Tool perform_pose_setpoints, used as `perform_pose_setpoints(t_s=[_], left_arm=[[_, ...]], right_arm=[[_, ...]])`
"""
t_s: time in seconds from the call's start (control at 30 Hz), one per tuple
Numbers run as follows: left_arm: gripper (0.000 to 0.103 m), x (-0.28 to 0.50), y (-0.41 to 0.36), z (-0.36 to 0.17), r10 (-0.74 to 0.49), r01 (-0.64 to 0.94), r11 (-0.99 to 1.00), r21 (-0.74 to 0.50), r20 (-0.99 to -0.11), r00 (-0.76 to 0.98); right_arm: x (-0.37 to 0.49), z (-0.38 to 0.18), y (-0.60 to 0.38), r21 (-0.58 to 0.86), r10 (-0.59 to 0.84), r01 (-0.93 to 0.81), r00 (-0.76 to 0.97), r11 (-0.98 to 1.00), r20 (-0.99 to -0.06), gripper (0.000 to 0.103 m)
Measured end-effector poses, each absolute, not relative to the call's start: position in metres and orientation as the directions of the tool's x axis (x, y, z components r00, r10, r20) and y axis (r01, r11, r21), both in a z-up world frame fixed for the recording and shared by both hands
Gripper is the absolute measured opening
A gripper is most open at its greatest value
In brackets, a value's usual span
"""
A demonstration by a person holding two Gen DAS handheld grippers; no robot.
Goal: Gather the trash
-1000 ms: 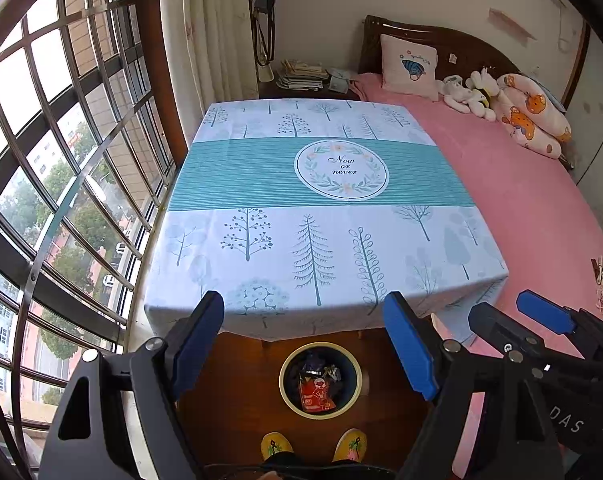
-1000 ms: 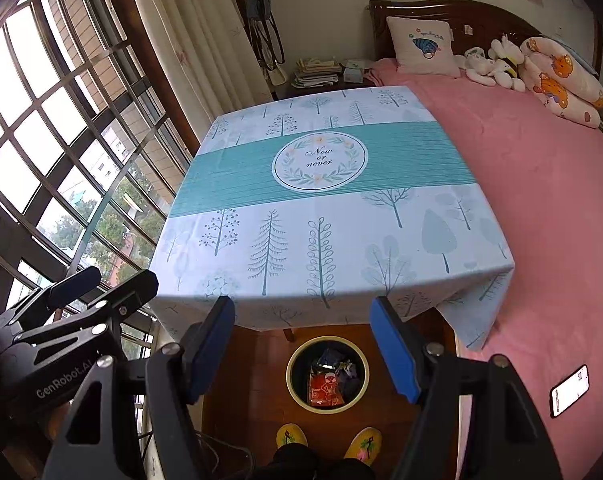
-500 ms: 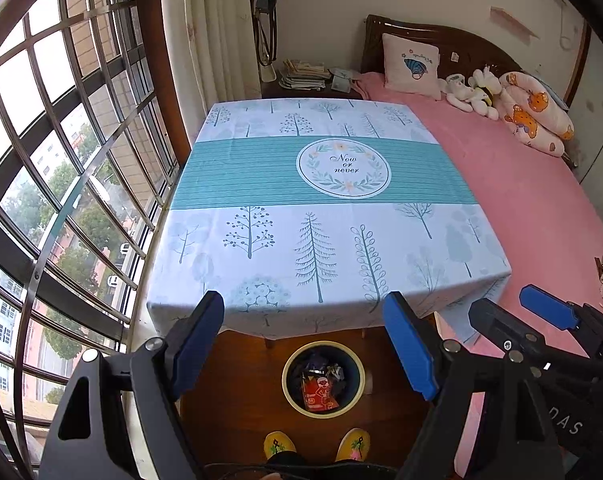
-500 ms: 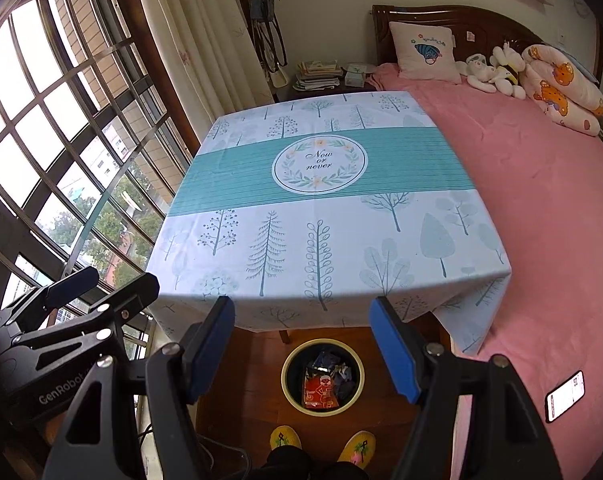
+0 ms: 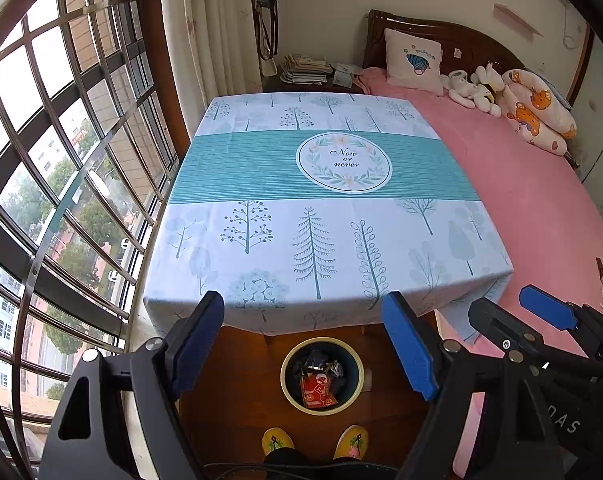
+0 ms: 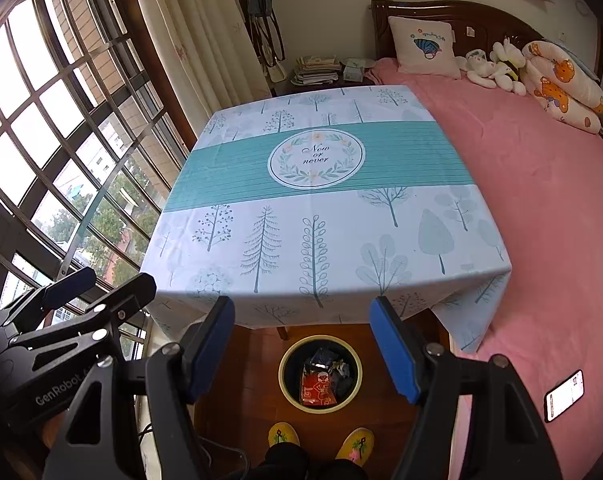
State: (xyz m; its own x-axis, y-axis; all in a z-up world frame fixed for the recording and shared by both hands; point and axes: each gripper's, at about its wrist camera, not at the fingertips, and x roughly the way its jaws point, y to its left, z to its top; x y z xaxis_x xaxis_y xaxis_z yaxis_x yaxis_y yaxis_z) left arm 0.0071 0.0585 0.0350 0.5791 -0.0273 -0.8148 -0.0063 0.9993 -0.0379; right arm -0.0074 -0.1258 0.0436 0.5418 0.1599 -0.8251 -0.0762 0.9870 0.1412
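Left wrist view: my left hand-held gripper (image 5: 303,344) hangs wide and empty past the tabletop's (image 5: 321,184) near edge. Below, on the floor, the trash bin (image 5: 322,376) holds a red wrapper (image 5: 317,390). The cloth reads "Now or never".

Right wrist view: my right hand-held gripper (image 6: 303,344) gapes wide, empty; "GenRobot" marks the left one.

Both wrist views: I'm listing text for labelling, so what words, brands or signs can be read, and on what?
"Now or never": round wreath emblem on the tablecloth.
"GenRobot": body of the left hand-held gripper, right wrist view.
"DAS": body of the right hand-held gripper, left wrist view; partly cut off.
Red packet in the bin, pillow, phone screen: too small to read.
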Motion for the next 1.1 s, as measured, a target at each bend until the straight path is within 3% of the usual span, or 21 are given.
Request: perform_pose_setpoints(t_s=[1.1], left_arm=[[0.080, 0.006, 0.047, 0.024, -0.007, -0.032, 0.999, -0.030, -0.839, 0.545]], right_arm=[[-0.007, 0.032, -0.139, 0.156, 0.186, -0.101, 0.511, 0.983, -0.839, 0.071]])
